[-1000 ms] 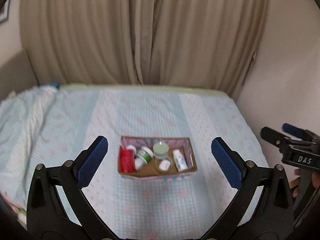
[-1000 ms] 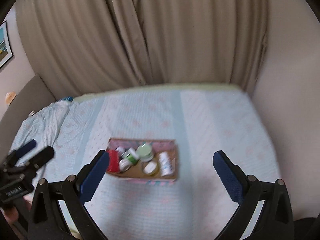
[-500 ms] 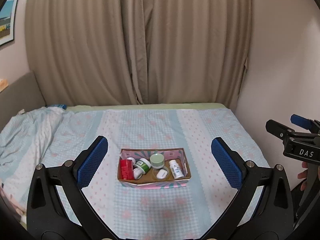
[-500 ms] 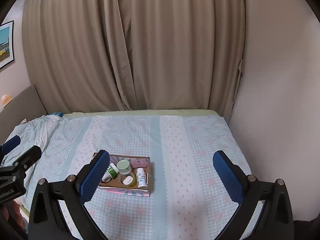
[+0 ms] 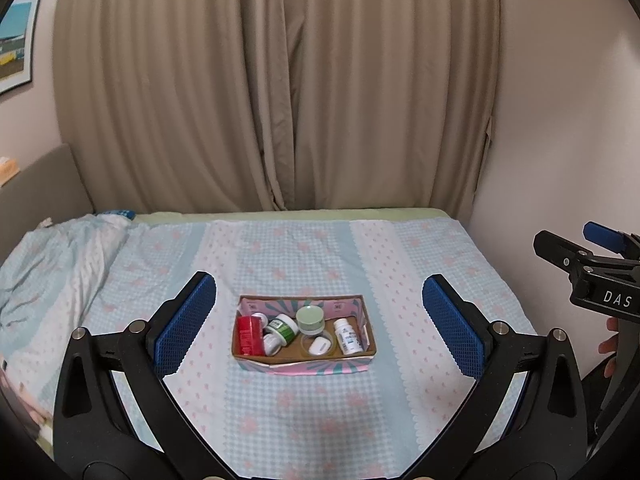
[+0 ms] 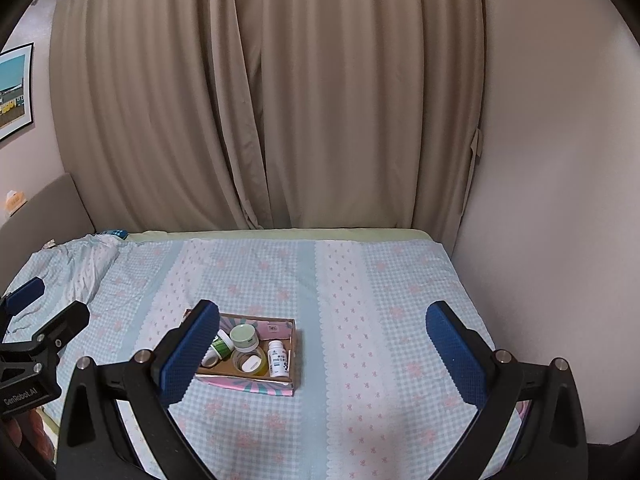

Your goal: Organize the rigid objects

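A shallow cardboard box (image 5: 256, 357) with pink patterned sides sits on the bed, also in the right wrist view (image 6: 297, 344). It holds a red box (image 5: 249, 335), a green-lidded jar (image 5: 310, 318), a green-labelled jar on its side (image 5: 283, 329), a white bottle (image 5: 347, 336) and a small white case in a clear ring (image 5: 319, 346). My left gripper (image 5: 318, 330) is open and empty, held well back from the box. My right gripper (image 6: 322, 350) is open and empty, above the bed right of the box.
The bed (image 5: 300, 256) has a blue checked sheet with pink bows. A crumpled blanket (image 5: 56, 256) lies at the left. Beige curtains (image 5: 280, 88) hang behind. A wall (image 6: 560, 200) borders the bed's right side. A framed picture (image 6: 14, 92) hangs at left.
Both grippers have pulled back and up from the box, so it looks smaller and farther. Both stay open and empty.
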The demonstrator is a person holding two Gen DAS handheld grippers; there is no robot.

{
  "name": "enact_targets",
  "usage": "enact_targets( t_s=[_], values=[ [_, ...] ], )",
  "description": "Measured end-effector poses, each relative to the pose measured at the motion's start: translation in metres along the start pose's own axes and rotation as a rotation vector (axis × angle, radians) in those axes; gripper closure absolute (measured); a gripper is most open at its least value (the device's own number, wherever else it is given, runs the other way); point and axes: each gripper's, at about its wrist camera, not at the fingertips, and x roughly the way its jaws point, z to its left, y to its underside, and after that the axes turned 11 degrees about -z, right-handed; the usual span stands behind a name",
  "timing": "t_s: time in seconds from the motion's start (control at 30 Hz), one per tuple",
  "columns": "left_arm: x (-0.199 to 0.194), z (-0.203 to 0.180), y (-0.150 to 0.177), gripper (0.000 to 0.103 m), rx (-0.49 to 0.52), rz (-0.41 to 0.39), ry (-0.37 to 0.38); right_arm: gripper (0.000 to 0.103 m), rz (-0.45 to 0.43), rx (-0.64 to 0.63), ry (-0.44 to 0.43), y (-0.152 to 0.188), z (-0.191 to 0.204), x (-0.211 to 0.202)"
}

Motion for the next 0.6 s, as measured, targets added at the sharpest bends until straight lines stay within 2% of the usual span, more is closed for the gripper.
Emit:
enact_targets(
  t_s=[0.6],
  values=[
    [-0.0006,-0.0063,0.0042,0.0,-0.004,-0.003,-0.011,0.0,0.005,-0.011,-0.021,-0.0016,0.0041,0.0078]
  ],
)
